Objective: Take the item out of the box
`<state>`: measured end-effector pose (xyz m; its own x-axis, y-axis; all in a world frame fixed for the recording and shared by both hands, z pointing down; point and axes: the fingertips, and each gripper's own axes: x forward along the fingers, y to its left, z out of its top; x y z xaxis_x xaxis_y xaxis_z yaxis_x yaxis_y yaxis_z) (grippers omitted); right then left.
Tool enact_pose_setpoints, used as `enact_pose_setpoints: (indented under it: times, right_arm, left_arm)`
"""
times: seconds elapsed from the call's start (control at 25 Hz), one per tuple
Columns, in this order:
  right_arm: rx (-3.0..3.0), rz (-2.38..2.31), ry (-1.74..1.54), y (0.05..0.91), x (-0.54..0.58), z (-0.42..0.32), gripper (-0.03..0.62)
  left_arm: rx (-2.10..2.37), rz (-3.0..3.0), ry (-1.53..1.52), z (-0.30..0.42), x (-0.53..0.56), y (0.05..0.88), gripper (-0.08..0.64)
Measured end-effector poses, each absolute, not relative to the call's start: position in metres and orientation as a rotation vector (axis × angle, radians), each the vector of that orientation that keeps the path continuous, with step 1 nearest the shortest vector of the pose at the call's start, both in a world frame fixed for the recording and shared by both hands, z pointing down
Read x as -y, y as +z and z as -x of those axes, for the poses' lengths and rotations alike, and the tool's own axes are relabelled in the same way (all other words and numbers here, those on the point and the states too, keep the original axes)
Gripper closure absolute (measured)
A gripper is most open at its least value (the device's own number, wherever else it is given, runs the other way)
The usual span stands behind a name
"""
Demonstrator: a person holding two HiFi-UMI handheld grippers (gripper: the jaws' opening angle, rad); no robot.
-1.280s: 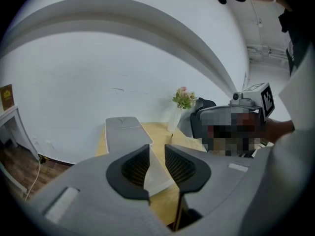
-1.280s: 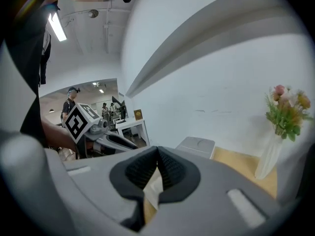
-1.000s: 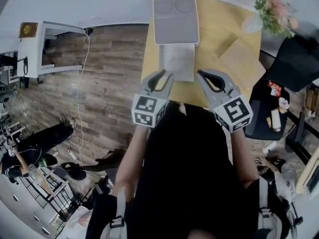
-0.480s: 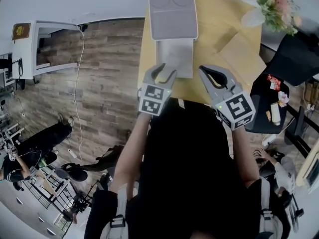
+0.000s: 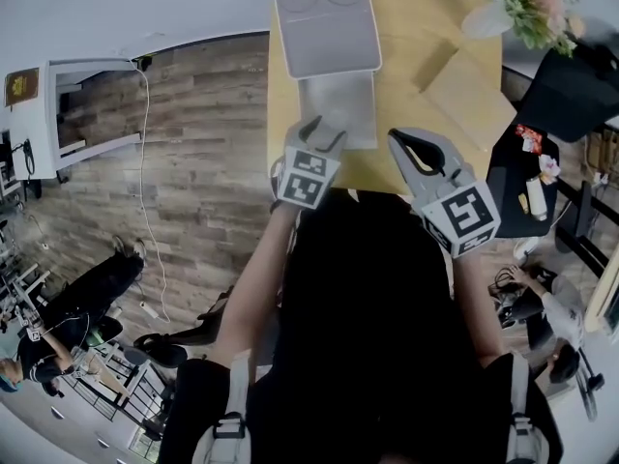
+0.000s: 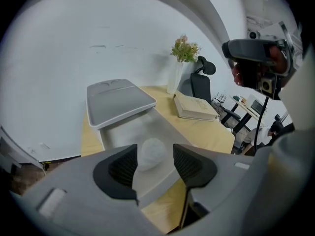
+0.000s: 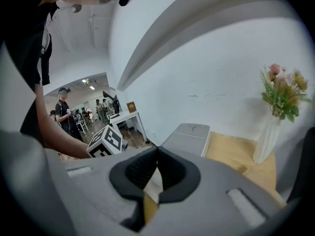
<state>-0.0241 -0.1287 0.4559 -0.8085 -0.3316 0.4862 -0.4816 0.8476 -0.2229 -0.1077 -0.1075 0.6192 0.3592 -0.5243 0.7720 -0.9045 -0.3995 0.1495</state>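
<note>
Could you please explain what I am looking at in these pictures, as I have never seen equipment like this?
There is no robot here. A person wears a camera on the head and holds a two-jaw gripper in each hand. The head view looks down at both grippers over a yellow table. The other two views come from a camera riding on each gripper, looking along its jaws. On the table are a white box with its lid swung open, a book and a vase of flowers. The left gripper is at the box with its jaws opening. A pale round item shows between them, lying in the box and not gripped. The right gripper is shut and holds nothing.
</note>
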Motion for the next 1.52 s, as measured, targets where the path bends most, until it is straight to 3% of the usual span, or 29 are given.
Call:
enact_pose_setpoints:
  times: [1.0, 1.2, 1.52]
  right_arm:
    - [2.505, -0.705, 0.515, 0.468, 0.123, 0.005, 0.589]
    - [2.505, -0.703, 0.511, 0.467, 0.124, 0.003, 0.589]
    - [2.499, -0.711, 0.509, 0.468, 0.121, -0.007, 0.589]
  left_arm:
    - [1.102, -2.062, 1.091, 0.096, 0.122, 0.659, 0.333]
    - [1.126, -2.043, 1.091, 0.098, 0.121, 0.661, 0.376]
    - [1.157, -2.033, 1.093, 0.096, 0.123, 0.662, 0.388]
